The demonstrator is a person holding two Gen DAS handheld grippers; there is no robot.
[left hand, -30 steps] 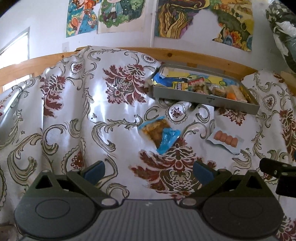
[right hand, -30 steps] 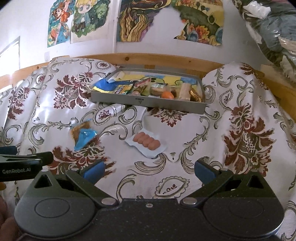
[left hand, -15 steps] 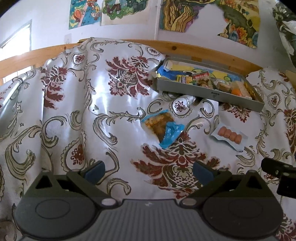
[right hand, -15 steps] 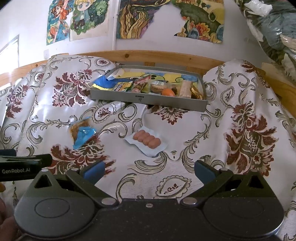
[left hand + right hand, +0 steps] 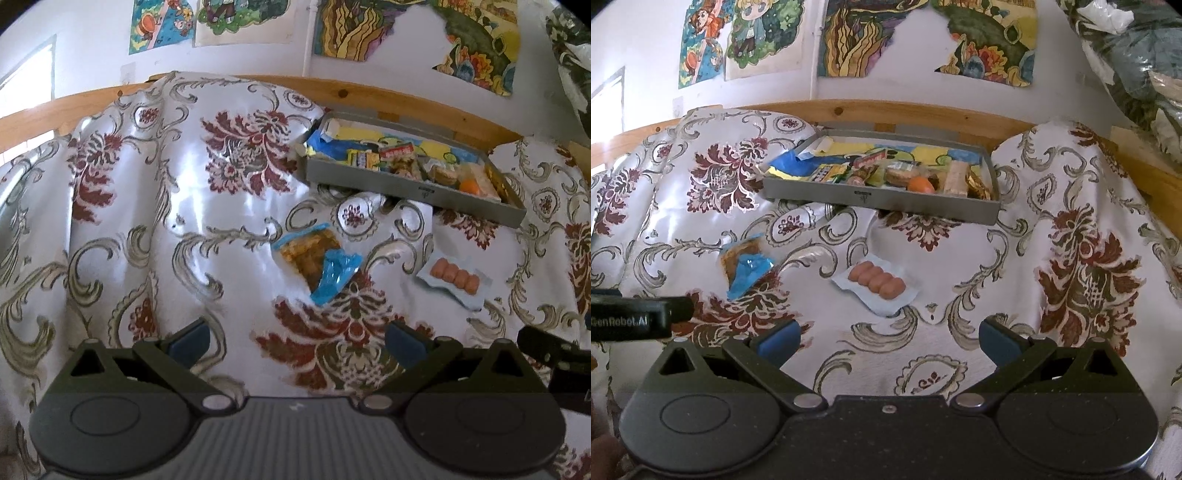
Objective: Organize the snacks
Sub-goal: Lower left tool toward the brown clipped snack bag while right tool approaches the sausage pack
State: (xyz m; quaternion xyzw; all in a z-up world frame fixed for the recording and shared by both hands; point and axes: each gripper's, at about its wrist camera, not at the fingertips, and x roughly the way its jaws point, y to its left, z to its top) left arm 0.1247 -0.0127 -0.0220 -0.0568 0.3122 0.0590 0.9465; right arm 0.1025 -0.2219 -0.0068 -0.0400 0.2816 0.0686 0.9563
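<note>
Two loose snacks out on the floral bedspread (image 5: 155,206), short of the grey tray (image 5: 886,206) already holding a row of wrapped snacks at the far side against the wooden rail. Blue-topped crisp packet (image 5: 317,258) lying flat to the left, sausage pack (image 5: 877,280) just right of it and apart, both nearer than the tray. Left gripper (image 5: 295,341) and right gripper (image 5: 888,339) both hovering near and low, fingers spread wide and empty. Likely light, both of them: thin crinkly film, slick to the touch, contents soft or brittle. Crisp packet probably crushable, so better pinched at the crumpled blue end standing a little proud of the cloth than across the filled middle. Sausage pack lying flat with a white sealed border all round; best taken by that border at a corner, though hard to get under on soft, yielding bedding, with some risk of catching the cloth too. Neither snack touched yet
</note>
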